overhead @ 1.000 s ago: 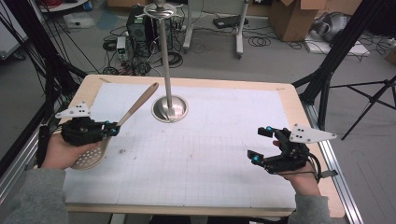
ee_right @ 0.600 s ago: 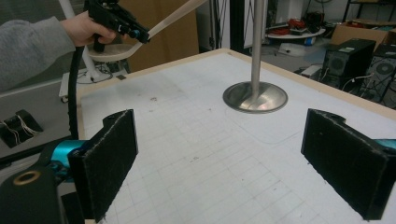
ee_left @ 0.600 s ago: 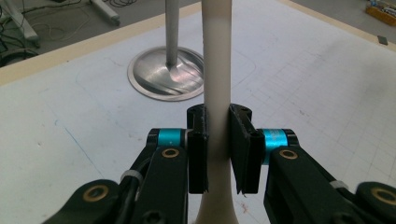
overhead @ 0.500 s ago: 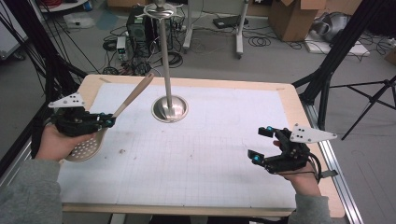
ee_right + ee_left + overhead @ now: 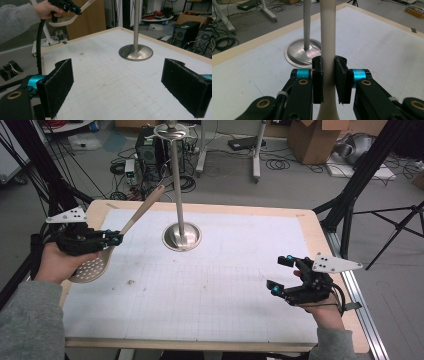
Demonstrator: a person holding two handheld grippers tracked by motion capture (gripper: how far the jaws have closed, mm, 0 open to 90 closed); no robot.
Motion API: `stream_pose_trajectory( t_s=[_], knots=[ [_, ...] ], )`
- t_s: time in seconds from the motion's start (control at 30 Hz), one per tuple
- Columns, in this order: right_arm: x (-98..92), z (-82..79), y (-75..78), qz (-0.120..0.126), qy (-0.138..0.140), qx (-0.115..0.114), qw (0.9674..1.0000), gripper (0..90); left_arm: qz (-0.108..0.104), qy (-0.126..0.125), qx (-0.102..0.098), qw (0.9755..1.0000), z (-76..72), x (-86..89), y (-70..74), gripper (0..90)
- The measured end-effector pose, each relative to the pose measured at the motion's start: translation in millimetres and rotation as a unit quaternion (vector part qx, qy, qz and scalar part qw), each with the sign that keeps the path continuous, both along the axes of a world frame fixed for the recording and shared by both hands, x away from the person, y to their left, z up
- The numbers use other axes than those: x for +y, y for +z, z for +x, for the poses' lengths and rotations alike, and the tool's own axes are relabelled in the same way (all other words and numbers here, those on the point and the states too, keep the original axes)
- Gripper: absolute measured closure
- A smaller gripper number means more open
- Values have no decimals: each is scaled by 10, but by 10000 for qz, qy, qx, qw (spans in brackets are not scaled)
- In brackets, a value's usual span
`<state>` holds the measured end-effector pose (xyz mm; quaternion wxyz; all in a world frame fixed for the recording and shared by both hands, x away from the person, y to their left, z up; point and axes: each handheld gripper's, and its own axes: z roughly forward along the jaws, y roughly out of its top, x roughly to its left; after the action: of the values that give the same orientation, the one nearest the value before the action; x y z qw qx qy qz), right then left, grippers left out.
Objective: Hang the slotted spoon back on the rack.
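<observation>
Right now the slotted spoon (image 5: pixel 95 267) hangs above the table's (image 5: pixel 210 285) left edge, its handle pinched between the left gripper (image 5: pixel 328 75) pads, bowl toward the hand. Opposite, the right gripper (image 5: pixel 125 90) gapes wide, holding nothing.

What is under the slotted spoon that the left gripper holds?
Under the slotted spoon lies the white grid mat near the table's left edge. The left gripper clamps its handle. The hand covers part of the bowl and the mat below.

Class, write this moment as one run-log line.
left gripper: shut on slotted spoon handle | right gripper: open, nothing between | metal stand: upright on table
</observation>
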<state>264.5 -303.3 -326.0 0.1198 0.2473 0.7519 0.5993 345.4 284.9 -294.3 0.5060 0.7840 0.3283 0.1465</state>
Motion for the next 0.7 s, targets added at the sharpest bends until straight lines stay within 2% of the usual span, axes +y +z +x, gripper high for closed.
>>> stream_pose_trajectory(
  t_s=[0.17, 0.47, 0.5, 0.53, 0.7],
  knots=[
    [-16, 3, -5, 29, -26, 11, 10000, 97, -118, -19, -86, 9999, 18, 22, 60, 778],
    [-40, 17, -20, 61, -21, 27, 10000, 97, -144, 1, -177, 9997, 61, 45, 151, 777],
    [-42, 26, -23, 70, -15, -29, 10000, 97, -109, 0, -180, 9998, 63, 52, 161, 778],
    [-33, 15, -26, 107, 3, 53, 9999, 97, -137, 7, -205, 9997, 66, 41, 175, 778],
    [-39, 24, -30, 112, -20, 8, 9999, 97, -206, -8, -238, 9995, 78, 47, 250, 778]
  ],
)
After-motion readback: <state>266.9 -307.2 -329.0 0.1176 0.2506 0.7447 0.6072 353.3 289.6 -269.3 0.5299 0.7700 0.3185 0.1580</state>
